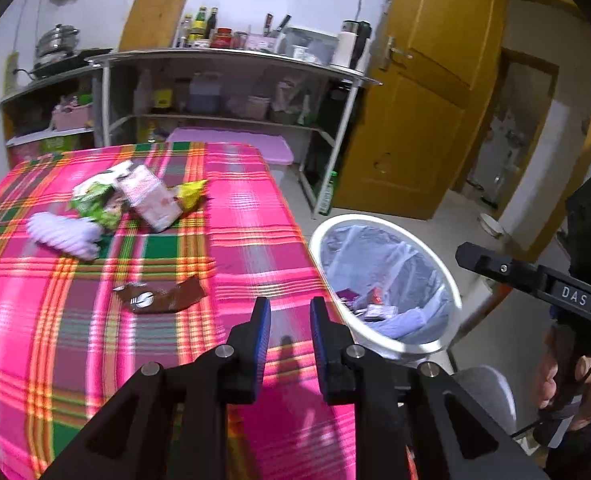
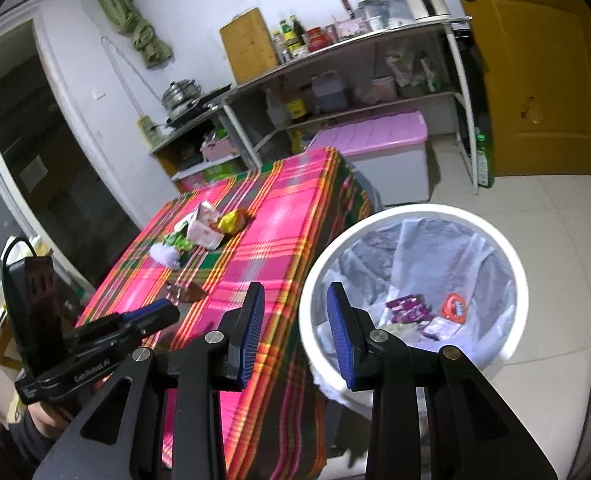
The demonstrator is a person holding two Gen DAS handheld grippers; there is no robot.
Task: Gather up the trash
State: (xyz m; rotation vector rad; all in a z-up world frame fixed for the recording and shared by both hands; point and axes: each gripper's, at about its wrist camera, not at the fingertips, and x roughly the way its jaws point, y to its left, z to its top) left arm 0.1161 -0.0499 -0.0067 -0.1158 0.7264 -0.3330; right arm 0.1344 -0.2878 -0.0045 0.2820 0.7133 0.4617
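Left gripper (image 1: 290,312) nearest, jaws parted with nothing between, hovering over table (image 1: 75,360) near its right edge, angled down; empty and over cloth, so likely lining up for another pickup. Right gripper (image 2: 295,312) likewise parted and empty, straddling the table's right edge and bin rim, so probably just clear of a drop. Neither pad touching anything. Bin (image 2: 507,248) just beside the table's right edge, white rim, clear liner, a few wrappers (image 2: 409,306) already at the bottom; placed tight to the edge to keep the carry short. Brown wrapper (image 1: 161,298) flat on the cloth, closest piece to left gripper, mid-table toward the near side; best next target. Further back, toward the far left corner: white crumpled tissue (image 1: 65,234), green packet (image 1: 95,200), pink carton (image 1: 151,200), yellow wrapper (image 1: 191,194), bunched and partly overlapping, so one-at-a-time picks needed. Task partway: some in bin, five-odd pieces left on table
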